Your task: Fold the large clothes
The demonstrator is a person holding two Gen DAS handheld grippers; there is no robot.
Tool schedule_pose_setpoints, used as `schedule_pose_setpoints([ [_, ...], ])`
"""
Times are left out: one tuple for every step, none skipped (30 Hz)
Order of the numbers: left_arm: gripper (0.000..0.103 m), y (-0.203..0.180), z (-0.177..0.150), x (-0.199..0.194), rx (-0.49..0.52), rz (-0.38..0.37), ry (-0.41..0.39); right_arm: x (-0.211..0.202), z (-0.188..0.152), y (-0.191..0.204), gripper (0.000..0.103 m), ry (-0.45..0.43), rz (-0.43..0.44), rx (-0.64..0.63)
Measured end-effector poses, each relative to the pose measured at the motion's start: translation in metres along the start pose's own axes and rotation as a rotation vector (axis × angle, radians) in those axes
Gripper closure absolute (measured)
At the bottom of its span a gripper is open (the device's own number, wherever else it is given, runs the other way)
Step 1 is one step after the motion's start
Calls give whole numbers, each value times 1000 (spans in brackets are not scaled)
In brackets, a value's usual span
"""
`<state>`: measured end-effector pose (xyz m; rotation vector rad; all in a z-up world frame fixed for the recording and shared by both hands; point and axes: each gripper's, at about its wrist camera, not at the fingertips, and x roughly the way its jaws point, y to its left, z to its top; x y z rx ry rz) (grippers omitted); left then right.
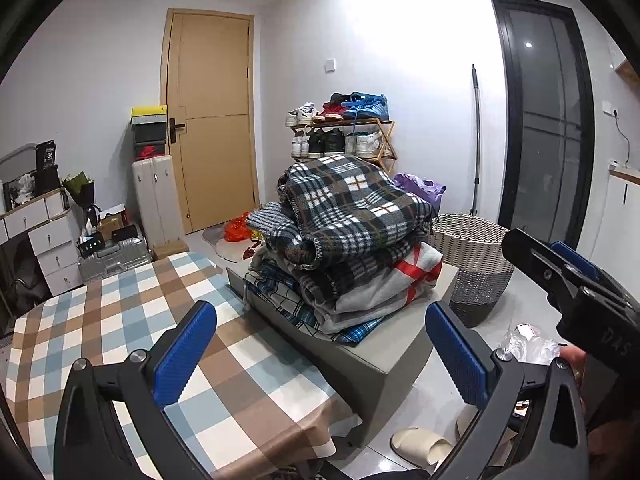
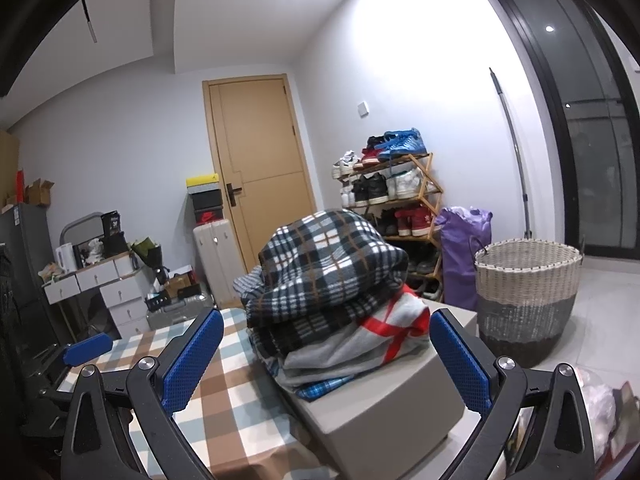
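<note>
**Now: both tools empty, clothes stacked ahead**

Nearest, the left tool (image 1: 320, 354) hangs with its blue pads spread wide, nothing between them. It sits above the checked surface (image 1: 112, 320), a cloth of brown, blue and white squares. The right tool (image 2: 326, 354) is likewise spread and empty; from the left wrist view it appears at the right edge (image 1: 568, 276), well apart from the left one.

Just past the surface stands a grey box (image 2: 384, 404), touching or nearly touching its edge; cannot tell which. On the box lies the pile of clothes (image 1: 352, 240): a dark plaid fleece (image 2: 328, 260) on top, a grey garment with red stripes (image 2: 384, 336) under it, blue checked fabric at the bottom. The pile leans somewhat toward the surface side.

Beyond, to the right, a woven basket (image 2: 528, 288) stands on the floor, with a purple bag (image 2: 464, 240) beside it. Further back, a shoe rack (image 2: 396, 184) against the wall, then a wooden door (image 2: 260, 168).
</note>
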<state>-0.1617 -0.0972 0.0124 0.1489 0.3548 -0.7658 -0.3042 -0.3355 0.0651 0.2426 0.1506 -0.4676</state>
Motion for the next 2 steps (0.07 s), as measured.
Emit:
schedule_pose_setpoints([
  [1,-1,1,-1,5,2,-6,-1,0,-1,0,0,-1,1],
  [1,-2,1,-1,10,2,-10,-1,0,-1,0,0,-2,0],
])
